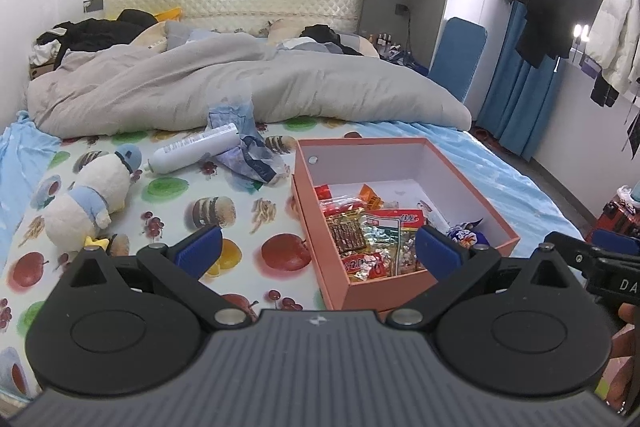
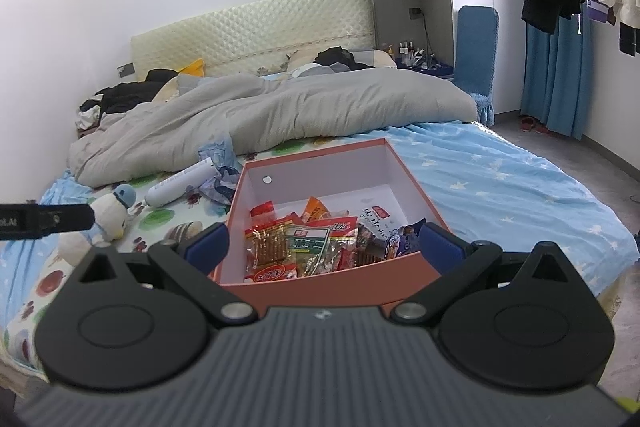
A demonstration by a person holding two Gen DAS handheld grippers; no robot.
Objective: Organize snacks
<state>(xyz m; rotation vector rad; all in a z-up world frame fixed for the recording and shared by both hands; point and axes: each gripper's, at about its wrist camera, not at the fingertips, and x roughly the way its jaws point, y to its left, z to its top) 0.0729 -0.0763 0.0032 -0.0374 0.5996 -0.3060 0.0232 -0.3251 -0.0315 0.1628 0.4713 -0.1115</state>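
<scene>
- "DA" in pale letters on the right gripper (image 1: 612, 279), cut off at frame edge.
- Chinese print on snack packets (image 2: 308, 247) in the orange box (image 2: 416, 183), too small to read.

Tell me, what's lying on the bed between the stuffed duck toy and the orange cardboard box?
A white plastic bottle and a crumpled blue-grey plastic bag, with patterned sheet nearer; seen best in the left wrist view.

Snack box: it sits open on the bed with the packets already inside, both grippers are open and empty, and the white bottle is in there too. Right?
Not quite. The bottle is not in the box; it lies on the bed left of it, beside the plush duck, as the left wrist view shows. The rest holds: snack packets inside, left gripper and right gripper open and empty.
</scene>
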